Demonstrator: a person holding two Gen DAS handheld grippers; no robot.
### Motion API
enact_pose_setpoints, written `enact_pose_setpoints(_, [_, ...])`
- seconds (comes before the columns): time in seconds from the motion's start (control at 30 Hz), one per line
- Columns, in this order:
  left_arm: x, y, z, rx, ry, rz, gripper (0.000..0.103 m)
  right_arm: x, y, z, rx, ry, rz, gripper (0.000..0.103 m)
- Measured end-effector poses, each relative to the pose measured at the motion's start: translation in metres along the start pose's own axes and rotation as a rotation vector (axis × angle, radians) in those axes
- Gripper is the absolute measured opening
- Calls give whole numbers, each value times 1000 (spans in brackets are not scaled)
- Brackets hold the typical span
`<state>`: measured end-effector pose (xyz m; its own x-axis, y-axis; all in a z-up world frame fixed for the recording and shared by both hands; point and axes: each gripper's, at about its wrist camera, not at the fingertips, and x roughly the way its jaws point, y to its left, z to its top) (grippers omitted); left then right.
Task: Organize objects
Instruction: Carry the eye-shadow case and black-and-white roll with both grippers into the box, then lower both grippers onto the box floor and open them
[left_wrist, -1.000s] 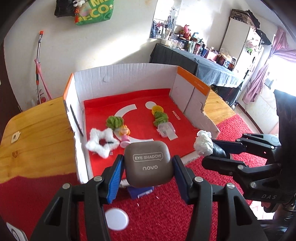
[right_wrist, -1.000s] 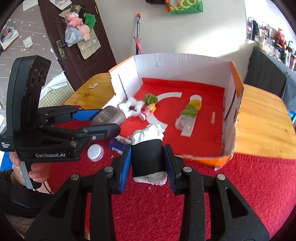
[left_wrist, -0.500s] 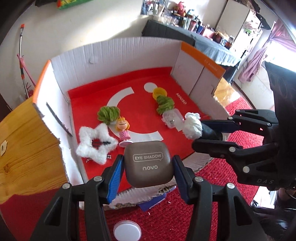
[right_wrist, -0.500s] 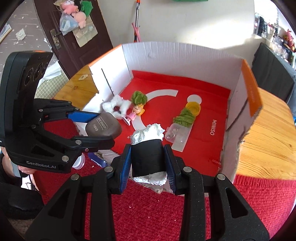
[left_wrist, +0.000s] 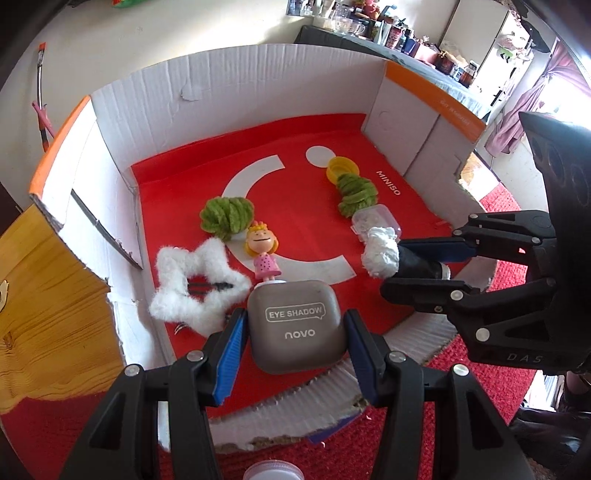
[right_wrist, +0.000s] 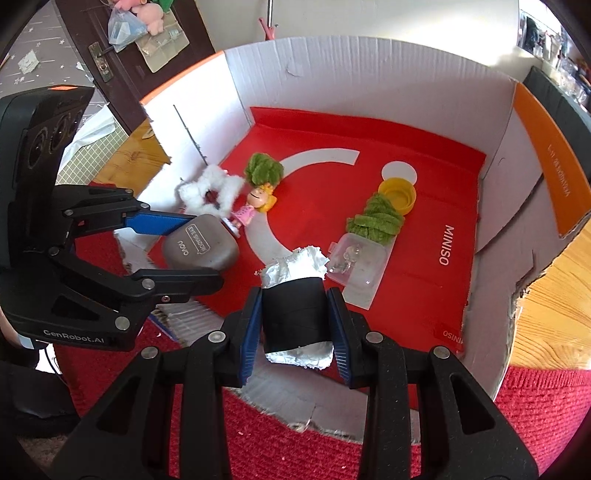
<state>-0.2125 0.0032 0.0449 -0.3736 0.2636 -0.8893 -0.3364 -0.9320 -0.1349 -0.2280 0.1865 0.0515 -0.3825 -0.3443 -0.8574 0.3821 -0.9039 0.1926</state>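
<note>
1. Left wrist view, held item: left gripper (left_wrist: 295, 332) clamps a grey-brown eye shadow case (left_wrist: 296, 325) between its blue pads; lid label faces up; the case hangs over the near edge of the cardboard box (left_wrist: 236, 96)

2. Left wrist view, box contents on the red liner (left_wrist: 306, 136): white fluffy star (left_wrist: 197, 284) near the left wall; doll figurine (left_wrist: 263, 251) just beside it; green yarn bundle (left_wrist: 227, 213) behind the doll; yellow cap (left_wrist: 341, 168), second green bundle (left_wrist: 357, 195) and clear plastic case (left_wrist: 376, 221) in a row toward the right wall

3. Left wrist view, other tool: right gripper (left_wrist: 410, 266) enters from the right, shut on a black roll with white crumpled ends (left_wrist: 388, 254), over the liner's right front part

4. Right wrist view, held item: the black roll (right_wrist: 293, 306) sits squeezed between the pads, just in front of the clear plastic case (right_wrist: 360, 266)

5. Right wrist view, other tool: left gripper (right_wrist: 177, 251) with the eye shadow case (right_wrist: 201, 245) near the doll (right_wrist: 255, 205) and star (right_wrist: 210, 190)

6. Step in hand, judged: carrying both items into the box for placement

7. Next move, judged: lower each onto bare liner, the case clear of doll and star, the roll short of the plastic case, then part the jaws
</note>
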Motion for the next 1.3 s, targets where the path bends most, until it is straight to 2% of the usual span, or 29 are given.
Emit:
enact_pose_setpoints(0.17, [10, 2, 0, -13, 2, 11, 55, 5, -8, -1, 21, 7, 7, 33])
enact_pose_setpoints(0.4, [13, 7, 4, -47, -35, 37, 55, 7, -15, -3, 34, -26, -31, 33])
enact_pose_setpoints(0.7, [18, 6, 8, -43, -63, 89, 55, 6, -27, -3, 62, -78, -95, 33])
enact_pose_setpoints(1.3, [18, 7, 9, -63, -82, 98, 55, 7, -24, -1, 64, -88, -100, 34])
